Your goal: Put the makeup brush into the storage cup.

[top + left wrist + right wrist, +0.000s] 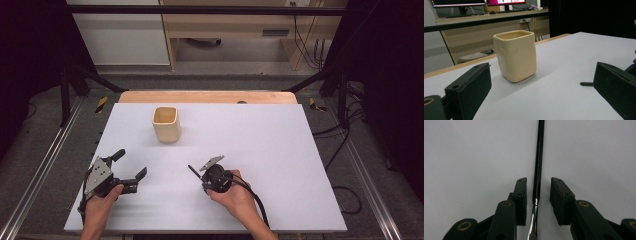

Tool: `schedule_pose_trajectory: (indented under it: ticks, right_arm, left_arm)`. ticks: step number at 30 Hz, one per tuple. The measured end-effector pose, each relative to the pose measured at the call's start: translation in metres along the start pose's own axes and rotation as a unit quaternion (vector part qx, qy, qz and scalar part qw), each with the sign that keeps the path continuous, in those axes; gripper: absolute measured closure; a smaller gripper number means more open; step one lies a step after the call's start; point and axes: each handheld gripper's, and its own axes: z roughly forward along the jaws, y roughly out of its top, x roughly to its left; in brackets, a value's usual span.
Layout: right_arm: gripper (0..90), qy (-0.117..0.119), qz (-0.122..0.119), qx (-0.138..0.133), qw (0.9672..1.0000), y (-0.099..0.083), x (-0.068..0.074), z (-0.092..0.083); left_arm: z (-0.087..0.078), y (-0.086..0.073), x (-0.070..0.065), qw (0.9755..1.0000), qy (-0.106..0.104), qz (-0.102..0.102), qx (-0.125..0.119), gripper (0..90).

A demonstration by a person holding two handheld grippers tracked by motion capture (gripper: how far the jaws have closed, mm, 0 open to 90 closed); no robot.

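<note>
Grey floor [45, 135] surrounds the table; wooden desk [235, 30] and monitors [506, 2] behind.

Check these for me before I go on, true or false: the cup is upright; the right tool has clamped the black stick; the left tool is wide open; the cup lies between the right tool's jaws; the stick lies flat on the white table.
1. The cream cup stands upright. True.
2. The right tool has clamped the thin black stick. False: its jaws stand either side of the stick with gaps showing.
3. The left tool is wide open. True.
4. The cup lies between the right tool's jaws. False: the stick is there; the cup stands farther up the table.
5. The stick lies flat on the white table. True, as far as the right gripper view shows.
</note>
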Motion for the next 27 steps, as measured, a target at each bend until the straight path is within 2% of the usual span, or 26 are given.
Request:
schedule_pose_trajectory:
  ticks: [6,9,11,23,27]
  right_arm:
    - [78.4,-0.001,0.017,0.003,0.9999,0.000,0.000,-0.001]
    - [83.1,0.002,0.015,0.002,0.9999,0.000,-0.002,-0.001]
    - [84.0,0.004,0.017,0.002,0.9999,0.000,-0.002,-0.001]
    - [84.3,0.021,-0.008,0.007,0.9997,0.003,-0.005,-0.005]
    - [84.3,0.025,-0.013,0.010,0.9995,0.007,-0.008,-0.011]
  left_arm:
    - [0.000,0.000,-0.001,1.0000,-0.001,0.003,0.002,1.5]
    - [0.001,0.000,-0.001,1.0000,-0.001,0.003,0.002,1.5]
    - [0.001,0.000,-0.001,1.0000,-0.002,0.003,0.002,1.5]
    - [0.002,0.001,-0.004,1.0000,-0.004,0.008,0.003,1.5]
    - [0.004,0.003,-0.009,0.9996,-0.009,0.025,0.010,1.5]
